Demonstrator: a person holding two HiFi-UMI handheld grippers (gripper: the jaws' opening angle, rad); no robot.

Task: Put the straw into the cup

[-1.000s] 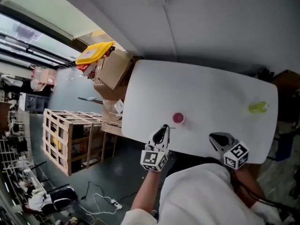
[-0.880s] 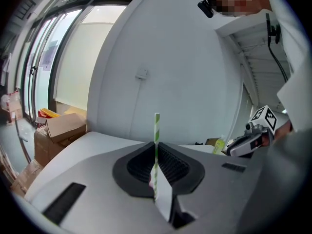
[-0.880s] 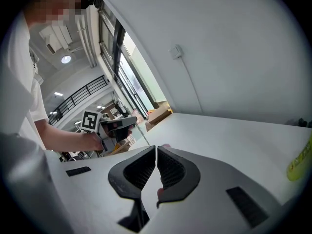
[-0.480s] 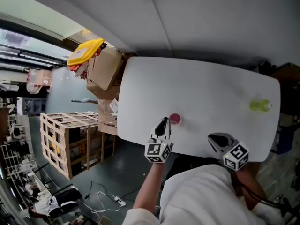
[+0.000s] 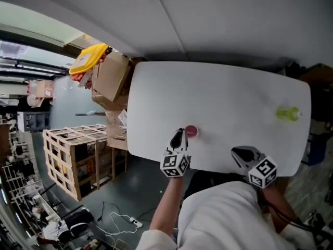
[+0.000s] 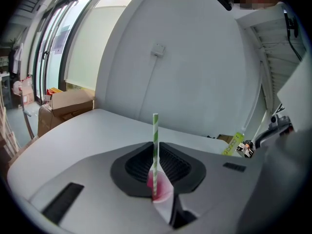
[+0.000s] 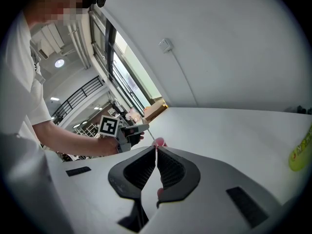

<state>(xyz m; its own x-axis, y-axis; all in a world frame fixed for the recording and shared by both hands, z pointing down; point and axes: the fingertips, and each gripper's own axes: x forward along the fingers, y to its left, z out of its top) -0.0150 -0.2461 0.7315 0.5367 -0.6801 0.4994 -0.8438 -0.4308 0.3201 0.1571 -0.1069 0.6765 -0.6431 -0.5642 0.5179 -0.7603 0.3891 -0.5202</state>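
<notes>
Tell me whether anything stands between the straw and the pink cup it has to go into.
Nothing visible does. The straw stands upright between the opening jaws of the left gripper, with its lower end at the pink cup. The yellow-green thing lies far off, near the other end of the table.

A white table (image 5: 223, 98) carries a yellow-green object (image 5: 286, 113) near its right edge. Cardboard boxes (image 5: 110, 77) and a wooden crate (image 5: 73, 158) stand on the left.
</notes>
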